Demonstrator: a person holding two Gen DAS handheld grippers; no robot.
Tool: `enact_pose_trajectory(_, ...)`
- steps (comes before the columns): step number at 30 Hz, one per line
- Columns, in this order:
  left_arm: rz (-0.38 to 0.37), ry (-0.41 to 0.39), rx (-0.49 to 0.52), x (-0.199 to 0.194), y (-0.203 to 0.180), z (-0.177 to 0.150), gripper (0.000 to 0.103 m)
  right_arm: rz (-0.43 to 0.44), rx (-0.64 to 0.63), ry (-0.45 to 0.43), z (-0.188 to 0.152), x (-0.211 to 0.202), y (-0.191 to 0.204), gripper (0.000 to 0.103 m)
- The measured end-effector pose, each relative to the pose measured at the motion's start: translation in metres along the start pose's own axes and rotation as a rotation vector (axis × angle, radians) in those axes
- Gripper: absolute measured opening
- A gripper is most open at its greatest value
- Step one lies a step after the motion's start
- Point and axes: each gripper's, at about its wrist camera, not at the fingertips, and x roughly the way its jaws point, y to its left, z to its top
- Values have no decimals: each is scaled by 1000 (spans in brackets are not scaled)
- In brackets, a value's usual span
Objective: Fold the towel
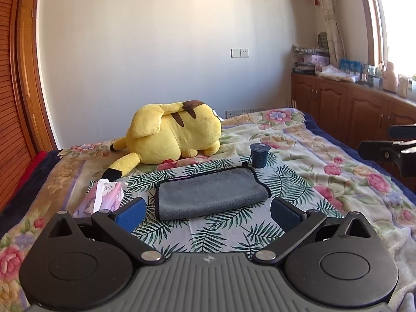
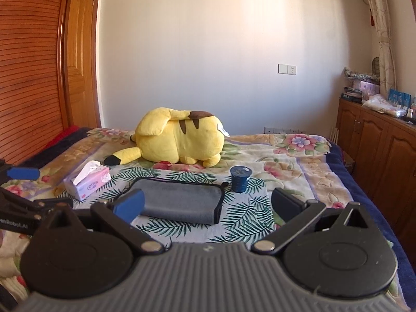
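A grey towel (image 1: 210, 195) with black edging lies folded on a leaf-patterned cloth (image 1: 208, 234) on the bed. It also shows in the right wrist view (image 2: 182, 200). My left gripper (image 1: 208, 214) is open and empty, held just in front of the towel's near edge, not touching it. My right gripper (image 2: 208, 204) is open and empty, its blue left finger pad (image 2: 130, 205) in front of the towel's near left part. The right gripper's side shows at the right edge of the left view (image 1: 390, 150). The left gripper's side shows at the left edge of the right view (image 2: 23, 202).
A dark blue cup (image 1: 258, 156) stands just behind the towel's far right corner. A pink tissue box (image 2: 87, 183) sits left of the towel. A yellow plush toy (image 1: 174, 135) lies behind. A floral blanket (image 1: 338, 161) covers the bed. Wooden cabinets (image 1: 351, 104) stand on the right.
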Motion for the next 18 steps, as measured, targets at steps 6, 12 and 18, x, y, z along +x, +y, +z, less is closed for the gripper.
enact_pose_trajectory(6,-1,-30,-29,-15,-7,-15,87,-1,5,2,-13,-7,1,103)
enact_pose_trajectory(12,-3,-30,-21,-21,-15,-30,87,2,19,11,-26,-12,0,103)
enact_pose_trajectory(18,4,-29,-31,-26,-21,-43,87,-1,24,10,-34,-18,-1,103)
